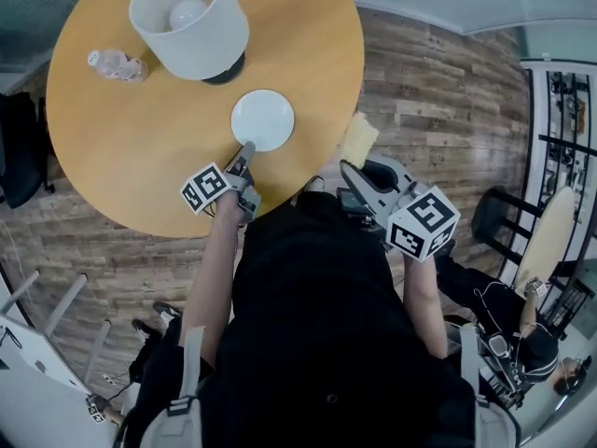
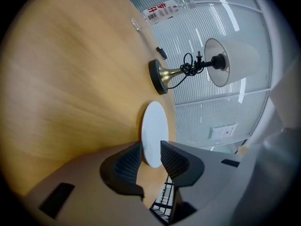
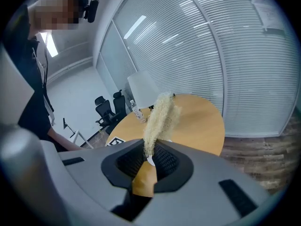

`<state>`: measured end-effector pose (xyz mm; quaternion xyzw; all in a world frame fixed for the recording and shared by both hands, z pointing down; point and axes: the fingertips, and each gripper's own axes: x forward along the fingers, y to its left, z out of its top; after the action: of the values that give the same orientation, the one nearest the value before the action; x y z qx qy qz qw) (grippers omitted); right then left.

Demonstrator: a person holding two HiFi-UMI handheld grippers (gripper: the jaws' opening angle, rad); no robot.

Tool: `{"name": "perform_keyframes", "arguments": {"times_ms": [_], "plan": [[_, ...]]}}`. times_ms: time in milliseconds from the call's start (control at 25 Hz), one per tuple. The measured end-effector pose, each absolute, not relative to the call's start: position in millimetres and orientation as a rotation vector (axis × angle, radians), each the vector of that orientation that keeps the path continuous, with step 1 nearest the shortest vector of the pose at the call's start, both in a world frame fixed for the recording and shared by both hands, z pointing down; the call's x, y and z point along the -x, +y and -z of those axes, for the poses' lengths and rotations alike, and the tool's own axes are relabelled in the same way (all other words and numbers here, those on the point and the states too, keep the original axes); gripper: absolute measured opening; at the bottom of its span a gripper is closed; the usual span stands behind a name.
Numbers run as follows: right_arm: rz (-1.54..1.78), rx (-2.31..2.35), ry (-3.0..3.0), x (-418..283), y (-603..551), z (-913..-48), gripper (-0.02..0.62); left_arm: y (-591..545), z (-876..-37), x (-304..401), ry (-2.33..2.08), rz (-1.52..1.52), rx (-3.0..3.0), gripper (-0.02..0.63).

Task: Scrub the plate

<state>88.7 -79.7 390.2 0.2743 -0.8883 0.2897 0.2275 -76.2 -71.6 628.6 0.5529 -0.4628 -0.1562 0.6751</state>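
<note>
Plate (image 1: 263,119): round, white, smooth, plain. Lies flat on round wood table (image 1: 131,147), close to table's near edge, just beside lamp (image 1: 189,12) with white shade. My left gripper (image 1: 246,149) at plate's near rim, jaws wide apart, rim showing between them, not squeezed. My right gripper (image 3: 149,157) past table's right edge, clenched on fuzzy pale yellow scrubber (image 3: 160,114). Water bottle (image 1: 118,64) lies on its side near table's left edge, well apart from plate.
</note>
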Motion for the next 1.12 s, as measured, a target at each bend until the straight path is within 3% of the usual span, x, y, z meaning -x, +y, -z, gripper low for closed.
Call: {"name": "perform_keyframes", "arguments": {"times_ms": [120, 320, 760, 1120], "plan": [[-0.802, -0.773, -2.439, -90.8, -83.5, -389.1, 0.046, -76.0, -629.8, 76.4, -1.026, 0.359, -1.227, 0.121], [-0.815, -0.806, -2.415, -105.0, -82.1, -389.1, 0.046, -82.0, -635.2, 77.3, -1.047, 0.344, -1.2, 0.034], [-0.803, -0.732, -2.416, -103.1, -89.5, -405.4, 0.046, -66.1, -618.6, 79.1, -1.057, 0.361, -1.233, 0.025], [-0.542, -0.323, -2.149, -40.5, -51.3, -513.1, 0.046, -52.0, -592.3, 78.3, -1.077, 0.284, -1.366, 0.023]]}}
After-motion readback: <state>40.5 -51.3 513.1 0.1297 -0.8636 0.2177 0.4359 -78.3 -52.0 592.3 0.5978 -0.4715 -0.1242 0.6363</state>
